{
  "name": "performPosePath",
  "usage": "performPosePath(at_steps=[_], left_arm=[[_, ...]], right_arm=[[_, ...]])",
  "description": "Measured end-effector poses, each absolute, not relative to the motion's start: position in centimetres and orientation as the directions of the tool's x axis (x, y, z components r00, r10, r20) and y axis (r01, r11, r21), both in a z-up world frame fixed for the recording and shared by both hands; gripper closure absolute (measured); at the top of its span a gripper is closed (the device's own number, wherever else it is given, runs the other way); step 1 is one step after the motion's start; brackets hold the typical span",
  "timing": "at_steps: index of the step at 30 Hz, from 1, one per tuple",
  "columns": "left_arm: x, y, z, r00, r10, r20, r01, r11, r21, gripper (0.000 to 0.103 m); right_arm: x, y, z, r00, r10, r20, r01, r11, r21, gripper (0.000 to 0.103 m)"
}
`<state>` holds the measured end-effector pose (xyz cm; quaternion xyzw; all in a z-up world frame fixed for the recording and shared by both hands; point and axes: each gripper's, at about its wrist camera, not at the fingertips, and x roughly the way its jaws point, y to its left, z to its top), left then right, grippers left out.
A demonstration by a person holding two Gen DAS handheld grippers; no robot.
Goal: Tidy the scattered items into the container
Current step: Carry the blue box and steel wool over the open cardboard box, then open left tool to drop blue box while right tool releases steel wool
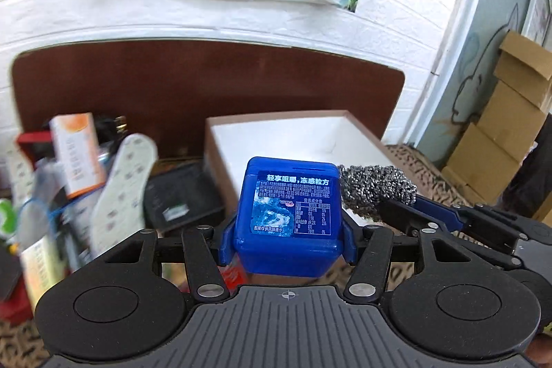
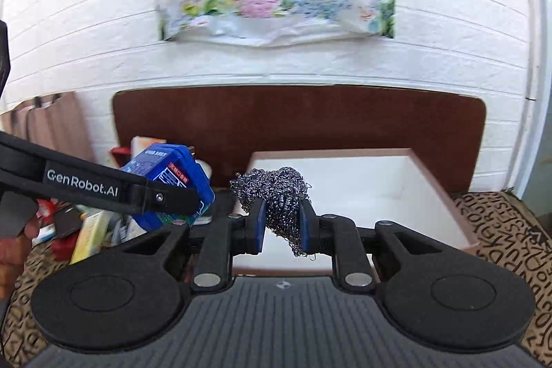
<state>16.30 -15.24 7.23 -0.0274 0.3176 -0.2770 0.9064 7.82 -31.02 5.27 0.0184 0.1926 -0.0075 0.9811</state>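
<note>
My left gripper [image 1: 288, 244] is shut on a blue plastic gum box [image 1: 289, 212] with a printed label, held above the near left corner of the container. The box also shows in the right wrist view [image 2: 172, 181]. My right gripper [image 2: 281, 228] is shut on a steel wool scourer [image 2: 276, 195], held over the front of the white-lined box container [image 2: 438, 195]. The scourer shows in the left wrist view [image 1: 376, 188] just right of the blue box, with the container [image 1: 276, 137] behind it. Nothing is visible inside the container.
A heap of scattered items lies left of the container: an orange-and-white carton [image 1: 77, 154], a white insole [image 1: 124, 185], a black flat box [image 1: 181, 195], red and yellow packs. A brown board [image 2: 296, 126] stands behind. Stacked cardboard boxes [image 1: 507, 126] are at the right. Patterned cloth [image 2: 503, 230] covers the table.
</note>
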Motion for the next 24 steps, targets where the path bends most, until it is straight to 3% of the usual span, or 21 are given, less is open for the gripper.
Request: performPosePath(at_steps=[11,24], left_arm=[[28.3,-21.6,3.7,0.625,-0.463,-0.628,0.384,0.883,-0.269,0.044],[35.8,-25.2,-0.8,0.618,-0.376,-0.690,0.371,0.914,-0.166,0.042]], right_arm=[[18.3,-35.7,2.2,0.862,-0.092,-0.499,0.107,0.994,0.002,0.080],[28.4,-39.9,-3.6,0.707,-0.064,-0.705,0.125,0.991,0.036,0.079]])
